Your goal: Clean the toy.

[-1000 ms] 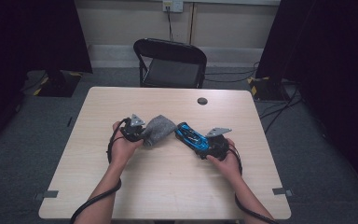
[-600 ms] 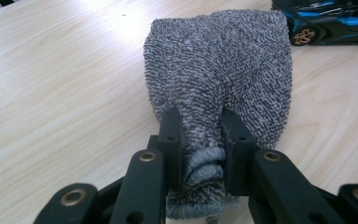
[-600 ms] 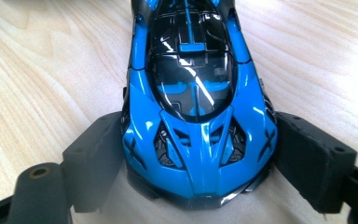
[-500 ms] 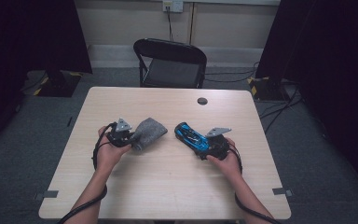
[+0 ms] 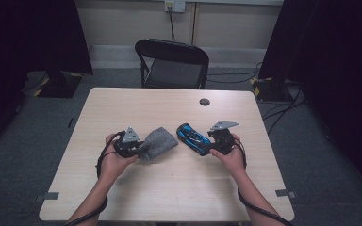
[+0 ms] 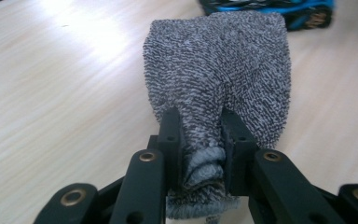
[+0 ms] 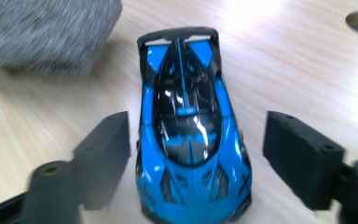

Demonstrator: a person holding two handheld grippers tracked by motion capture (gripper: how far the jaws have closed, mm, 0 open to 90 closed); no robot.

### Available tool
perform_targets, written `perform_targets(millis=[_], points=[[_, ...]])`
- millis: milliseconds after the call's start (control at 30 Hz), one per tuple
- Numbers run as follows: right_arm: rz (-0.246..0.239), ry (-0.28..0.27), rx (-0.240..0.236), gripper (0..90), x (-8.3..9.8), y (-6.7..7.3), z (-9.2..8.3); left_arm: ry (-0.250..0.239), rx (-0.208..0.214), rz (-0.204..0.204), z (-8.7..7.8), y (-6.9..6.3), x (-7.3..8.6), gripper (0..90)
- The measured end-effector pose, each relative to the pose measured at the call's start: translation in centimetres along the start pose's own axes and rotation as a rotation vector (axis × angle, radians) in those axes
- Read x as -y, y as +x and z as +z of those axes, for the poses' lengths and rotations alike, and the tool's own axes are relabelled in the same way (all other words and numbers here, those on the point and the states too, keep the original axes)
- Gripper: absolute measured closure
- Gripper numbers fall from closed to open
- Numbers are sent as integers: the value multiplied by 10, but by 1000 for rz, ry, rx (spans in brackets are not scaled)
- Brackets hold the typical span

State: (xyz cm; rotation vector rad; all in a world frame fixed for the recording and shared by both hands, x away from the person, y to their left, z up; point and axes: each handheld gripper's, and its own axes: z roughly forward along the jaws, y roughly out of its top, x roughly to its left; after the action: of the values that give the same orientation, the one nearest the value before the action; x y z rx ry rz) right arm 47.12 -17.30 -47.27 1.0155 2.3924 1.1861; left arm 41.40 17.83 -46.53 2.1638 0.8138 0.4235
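A grey fuzzy cloth (image 5: 158, 143) lies on the table left of centre. My left gripper (image 5: 139, 148) is shut on its bunched near end. In the left gripper view the cloth (image 6: 219, 70) spreads out ahead of the left gripper (image 6: 199, 119), whose pads pinch the fabric. A blue and black toy car (image 5: 193, 138) sits just right of the cloth, a small gap apart. My right gripper (image 5: 209, 143) straddles the car's near end. Its jaws have just been closing with the car (image 7: 189, 140) between them. In the right gripper view the right gripper (image 7: 198, 123) still shows a gap beside its right pad.
The light wooden table (image 5: 169, 197) has a small dark round spot (image 5: 204, 101) near its far edge. A black folding chair (image 5: 172, 63) stands beyond the table. Dark curtains hang at both sides.
My left gripper has dragged the cloth off the car, leftward and toward the near edge, opening a gap between them. The right gripper and the car have stayed put.
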Motion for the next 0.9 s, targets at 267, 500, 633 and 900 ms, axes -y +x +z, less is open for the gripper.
perform_targets(millis=[267, 500, 633, 900], points=[[29, 14, -11, 384, -14, 0, 22, -1, 77, 64, 8, -27, -2, 731], [4, 41, 5, 392, -17, 4, 38, -19, 150, 129, 14, -53, -13, 731], [-36, 66, 20, 396, -19, 9, 42, -27, 201, 167, 20, -67, -21, 731], [-41, 75, 41, 420, -21, 12, 43, -4, 265, 189, 41, -83, -23, 731]])
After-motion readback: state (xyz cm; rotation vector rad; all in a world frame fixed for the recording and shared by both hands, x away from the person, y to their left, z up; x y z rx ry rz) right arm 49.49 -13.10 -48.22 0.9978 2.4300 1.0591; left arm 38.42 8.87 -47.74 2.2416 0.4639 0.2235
